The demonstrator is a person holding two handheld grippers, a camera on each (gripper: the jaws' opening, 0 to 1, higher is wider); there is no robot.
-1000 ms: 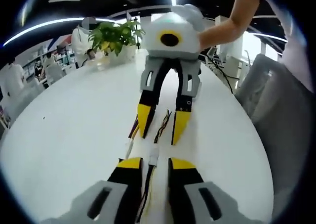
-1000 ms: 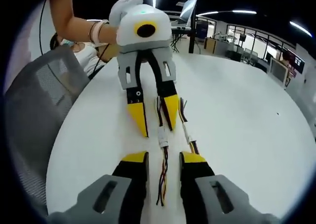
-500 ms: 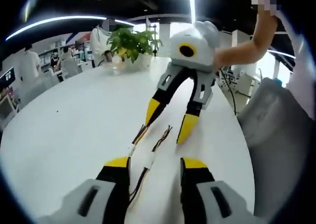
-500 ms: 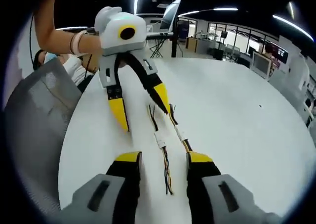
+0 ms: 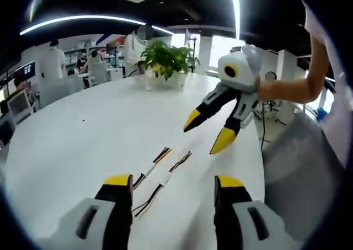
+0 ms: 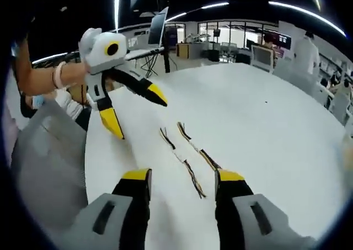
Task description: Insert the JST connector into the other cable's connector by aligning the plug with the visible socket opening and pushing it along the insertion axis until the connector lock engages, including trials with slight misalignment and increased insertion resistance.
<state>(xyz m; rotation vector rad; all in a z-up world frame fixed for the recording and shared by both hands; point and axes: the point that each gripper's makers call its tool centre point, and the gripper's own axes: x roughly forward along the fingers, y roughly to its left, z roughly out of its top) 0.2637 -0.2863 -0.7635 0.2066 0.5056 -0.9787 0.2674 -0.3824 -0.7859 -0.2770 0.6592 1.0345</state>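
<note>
With both our left gripper (image 5: 171,192) and right gripper (image 6: 182,185) spread empty, we risk mating the two cables (image 5: 160,175) crooked near the table (image 5: 83,128) edge.

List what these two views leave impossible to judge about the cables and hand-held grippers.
- Whether the two cables are mated: left gripper view, white connectors too small.
- Which connector is plug or socket: right gripper view, cables too small and blurred.
- Near cable ends: left gripper view, partly behind the left hand-held gripper.
- The hand on the right hand-held gripper: hidden behind its body.
</note>
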